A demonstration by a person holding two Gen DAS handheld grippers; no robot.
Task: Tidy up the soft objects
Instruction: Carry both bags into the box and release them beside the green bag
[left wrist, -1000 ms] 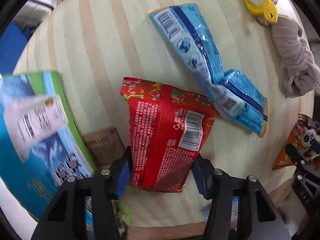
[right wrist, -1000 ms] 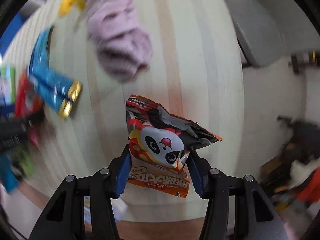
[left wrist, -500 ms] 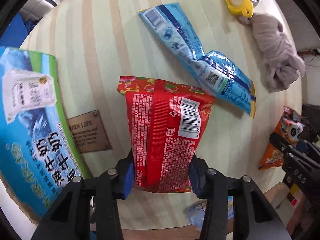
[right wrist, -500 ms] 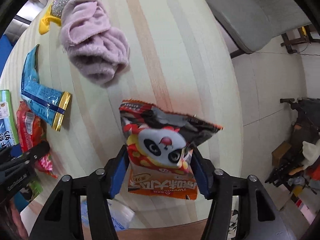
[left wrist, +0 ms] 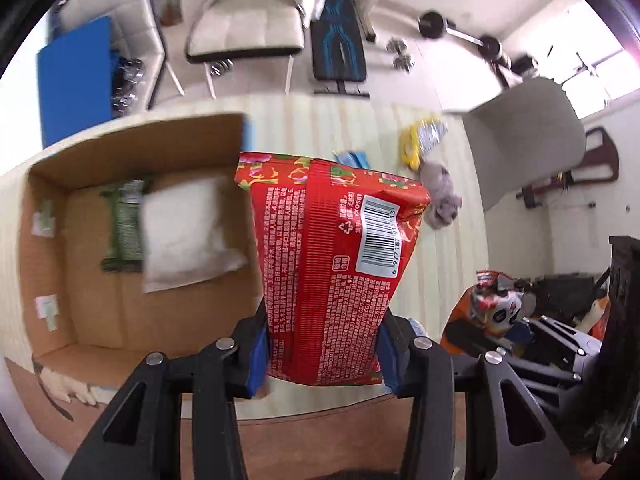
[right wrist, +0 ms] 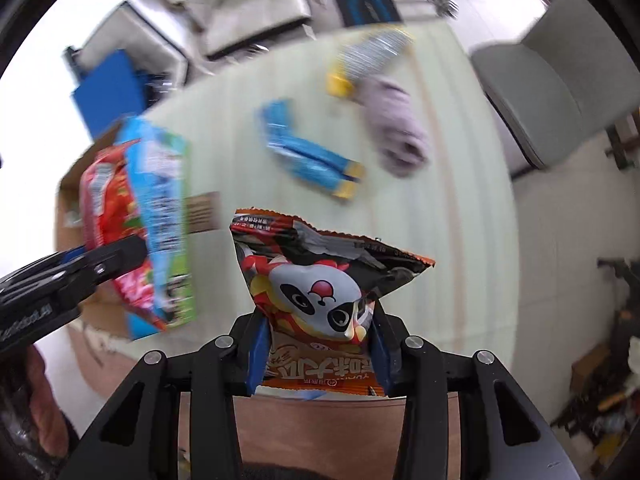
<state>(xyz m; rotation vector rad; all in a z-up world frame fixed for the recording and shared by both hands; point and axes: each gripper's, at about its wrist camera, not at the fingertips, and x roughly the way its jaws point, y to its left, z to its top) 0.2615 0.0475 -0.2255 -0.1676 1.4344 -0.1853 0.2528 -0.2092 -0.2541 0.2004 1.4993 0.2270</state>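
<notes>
My left gripper [left wrist: 322,354] is shut on a red snack bag [left wrist: 332,264] and holds it in the air, just right of an open cardboard box [left wrist: 44,280]. Inside the box lie a white pillow-like pack [left wrist: 184,232] and a green packet [left wrist: 122,224]. My right gripper [right wrist: 318,354] is shut on an orange panda snack bag [right wrist: 316,292], lifted above the striped table [right wrist: 440,240]. The panda bag [left wrist: 496,304] and right gripper also show at the right of the left wrist view. The left gripper and red bag [right wrist: 100,200] show at the left of the right wrist view.
On the table lie a blue snack packet [right wrist: 308,156], a mauve towel [right wrist: 396,132] and a yellow-and-silver packet [right wrist: 368,60]. The box's blue-green printed side [right wrist: 164,216] faces the right gripper. A grey chair [right wrist: 540,92] stands beyond the table's right edge.
Both grippers have lifted their bags well above the table. The left gripper has swung up and left, so the open top of the box is now in view beside the red bag.
</notes>
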